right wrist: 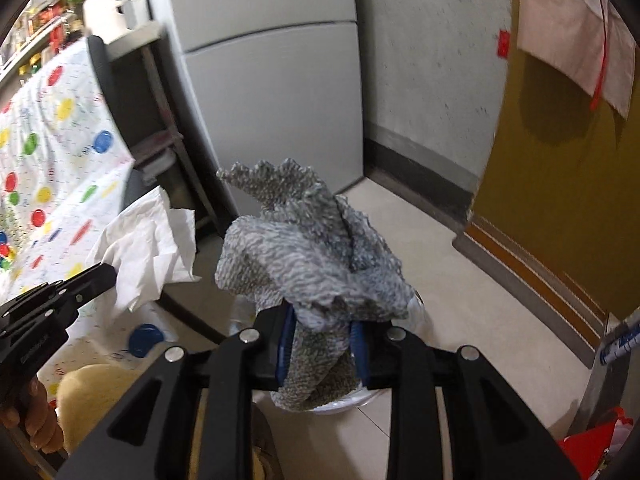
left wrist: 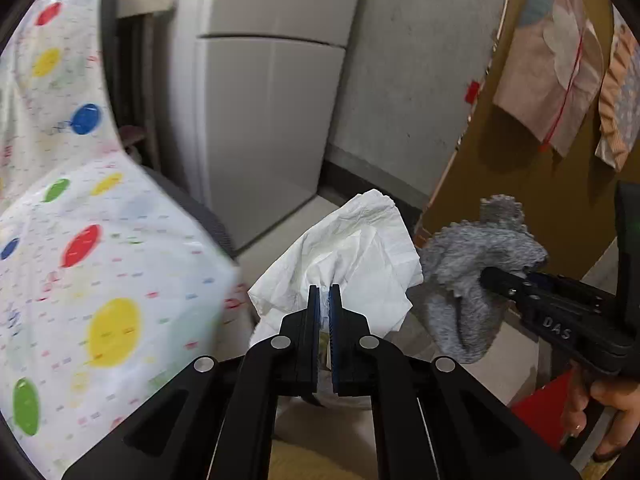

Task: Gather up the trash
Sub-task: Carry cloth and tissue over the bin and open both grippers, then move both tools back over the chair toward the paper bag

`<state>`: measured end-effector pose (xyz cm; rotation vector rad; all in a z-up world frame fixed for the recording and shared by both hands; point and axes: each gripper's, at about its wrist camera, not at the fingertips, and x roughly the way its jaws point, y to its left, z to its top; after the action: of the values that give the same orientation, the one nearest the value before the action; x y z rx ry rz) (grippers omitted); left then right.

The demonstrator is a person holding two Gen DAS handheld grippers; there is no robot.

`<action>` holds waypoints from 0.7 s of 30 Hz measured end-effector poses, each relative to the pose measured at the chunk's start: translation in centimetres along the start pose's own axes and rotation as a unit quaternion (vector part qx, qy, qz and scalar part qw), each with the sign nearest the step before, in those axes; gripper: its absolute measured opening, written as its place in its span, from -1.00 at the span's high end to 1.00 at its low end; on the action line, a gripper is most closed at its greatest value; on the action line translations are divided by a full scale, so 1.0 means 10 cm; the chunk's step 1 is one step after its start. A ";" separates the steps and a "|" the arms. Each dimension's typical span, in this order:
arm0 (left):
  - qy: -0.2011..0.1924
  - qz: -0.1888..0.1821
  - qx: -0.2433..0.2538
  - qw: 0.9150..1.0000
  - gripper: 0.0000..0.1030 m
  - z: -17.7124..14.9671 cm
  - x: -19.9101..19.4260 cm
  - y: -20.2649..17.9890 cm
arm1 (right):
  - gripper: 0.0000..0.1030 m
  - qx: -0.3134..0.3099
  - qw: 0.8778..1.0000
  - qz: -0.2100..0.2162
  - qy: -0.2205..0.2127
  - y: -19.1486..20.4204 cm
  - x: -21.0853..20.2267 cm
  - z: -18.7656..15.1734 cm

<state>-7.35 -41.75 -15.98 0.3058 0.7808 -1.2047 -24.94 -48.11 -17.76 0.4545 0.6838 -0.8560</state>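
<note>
I am pinching a crumpled white tissue (left wrist: 344, 256) in my left gripper (left wrist: 325, 300), while my right gripper (right wrist: 320, 332) is clamping a grey knitted cloth (right wrist: 308, 248), both carried above the pale floor (right wrist: 420, 232).

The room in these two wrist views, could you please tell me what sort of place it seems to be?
Probably a lived-in home, perhaps a kitchen or dining corner. A tall pale grey two-door refrigerator stands against the wall, a white cloth with coloured dots covers a table or seat, and a cluttered shelf of small packages sits behind.
</note>
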 end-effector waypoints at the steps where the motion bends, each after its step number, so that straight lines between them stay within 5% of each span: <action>1: 0.009 0.000 0.004 1.000 0.90 0.02 0.10 -0.04 | 0.52 0.004 1.000 -0.001 0.006 -0.03 0.07 0.01; 7: 0.041 -0.012 -0.002 0.999 0.81 0.12 0.41 -0.08 | 0.31 0.029 0.999 0.005 0.031 -0.18 0.42 0.08; 9: 0.041 -0.008 -0.001 0.999 0.41 0.15 0.43 -0.10 | 0.07 0.036 0.999 0.001 0.038 -0.22 0.51 0.10; 12: 0.038 -0.013 -0.015 0.999 0.16 0.19 0.45 -0.04 | -0.08 0.047 0.998 -0.001 0.039 -0.27 0.56 0.11; 21: 0.020 -0.008 -0.035 0.999 0.14 0.21 0.26 0.14 | -0.09 0.067 0.998 0.000 0.014 -0.32 0.28 0.16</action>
<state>-4.87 -44.41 -16.53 0.2669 0.8599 -1.1853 -25.61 -52.46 -18.91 0.5884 0.6538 -0.8997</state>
